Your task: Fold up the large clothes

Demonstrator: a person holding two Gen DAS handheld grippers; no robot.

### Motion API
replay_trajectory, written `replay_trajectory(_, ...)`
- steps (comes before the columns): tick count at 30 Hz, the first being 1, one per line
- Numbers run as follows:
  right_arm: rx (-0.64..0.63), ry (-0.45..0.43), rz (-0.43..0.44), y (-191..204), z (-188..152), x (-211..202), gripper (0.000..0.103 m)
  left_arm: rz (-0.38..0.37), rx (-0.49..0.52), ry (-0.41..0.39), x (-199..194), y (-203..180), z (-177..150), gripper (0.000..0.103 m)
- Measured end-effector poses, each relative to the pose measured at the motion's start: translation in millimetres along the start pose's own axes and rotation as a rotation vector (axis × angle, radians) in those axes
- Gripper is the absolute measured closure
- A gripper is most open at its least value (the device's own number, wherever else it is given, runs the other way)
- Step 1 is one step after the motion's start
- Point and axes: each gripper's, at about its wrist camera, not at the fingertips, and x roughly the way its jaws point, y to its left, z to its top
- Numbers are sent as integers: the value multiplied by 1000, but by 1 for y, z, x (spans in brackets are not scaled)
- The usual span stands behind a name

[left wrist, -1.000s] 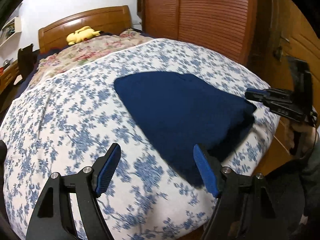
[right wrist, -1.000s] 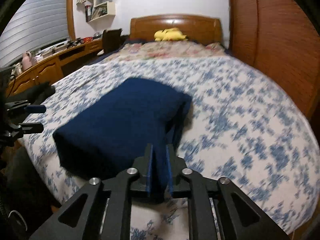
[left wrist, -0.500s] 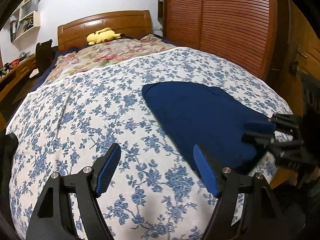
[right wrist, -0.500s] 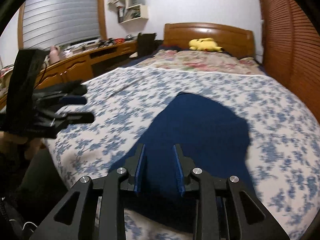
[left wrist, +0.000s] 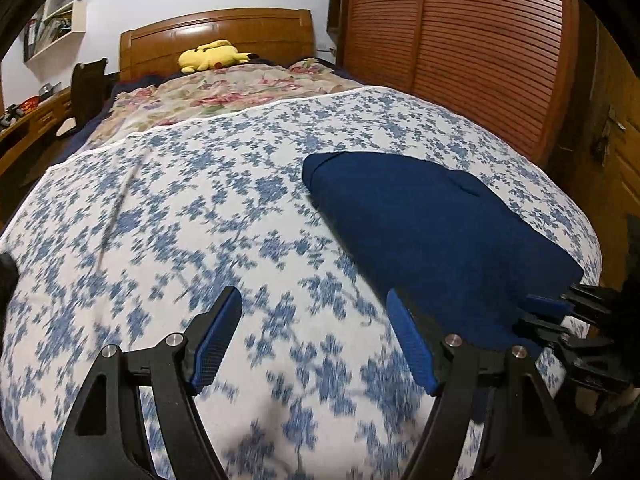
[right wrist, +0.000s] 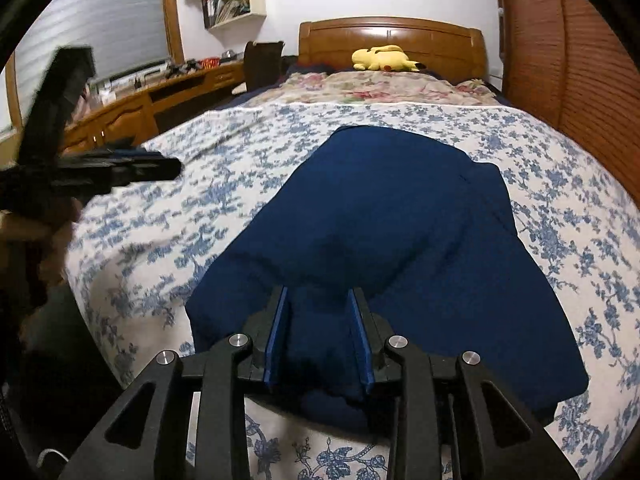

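A folded dark blue garment lies on the blue-flowered bedspread, right of centre; it also fills the right wrist view. My left gripper is open and empty above the bedspread, left of the garment's near corner. My right gripper is partly open, its blue pads either side of the garment's near edge, with cloth between them. It also shows in the left wrist view at the garment's right corner. The left gripper shows blurred at the left of the right wrist view.
A yellow plush toy lies by the wooden headboard. A slatted wooden wardrobe runs along the bed's right side. A wooden desk with clutter and a dark chair stand at the left.
My right gripper, shut on the garment's edge a second ago, has opened partway and shifted along the near edge. My left gripper has drifted left, away from the garment.
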Motion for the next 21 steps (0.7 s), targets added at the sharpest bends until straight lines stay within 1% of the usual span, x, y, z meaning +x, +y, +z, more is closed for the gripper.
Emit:
replay_trajectory(1, 9, 2, -1, -3, 1, -4, 65, -12, 2, -1, 7, -1, 5, 27)
replay_trajectory(3, 17, 7, -2, -10, -3, -13, 61, -31, 5, 1, 19, -4, 15, 27)
replay_trajectory(6, 16, 14, -39, -17, 0, -30, 59, -64, 14, 1, 38, -10, 32, 27)
replay_trajectory(7, 15, 17, -66, -19, 1, -36, 52, -73, 20, 0, 45, -13, 38, 27)
replay_trajectory(9, 20, 15, -123, -25, 2, -43, 45, -88, 26, 0, 56, -16, 48, 27)
replay_trajectory(12, 48, 22, -172, -37, 0, -54, 43, -103, 30, 9, 77, -19, 62, 27)
replay_trajectory(14, 70, 35, -217, -47, -3, -56, 43, -103, 39, 24, 91, -19, 68, 27)
replay_trajectory(16, 104, 56, -239, -55, -6, -53, 43, -98, 43, 39, 104, -19, 72, 27)
replay_trajectory(18, 134, 81, -241, -60, -9, -46, 42, -101, 45, 55, 114, -19, 74, 27)
replay_trajectory(20, 156, 107, -224, -62, -14, -35, 39, -89, 50, 66, 122, -18, 75, 27)
replay_trajectory(21, 162, 120, -226, -62, -17, -29, 35, -83, 54, 74, 127, -18, 75, 27)
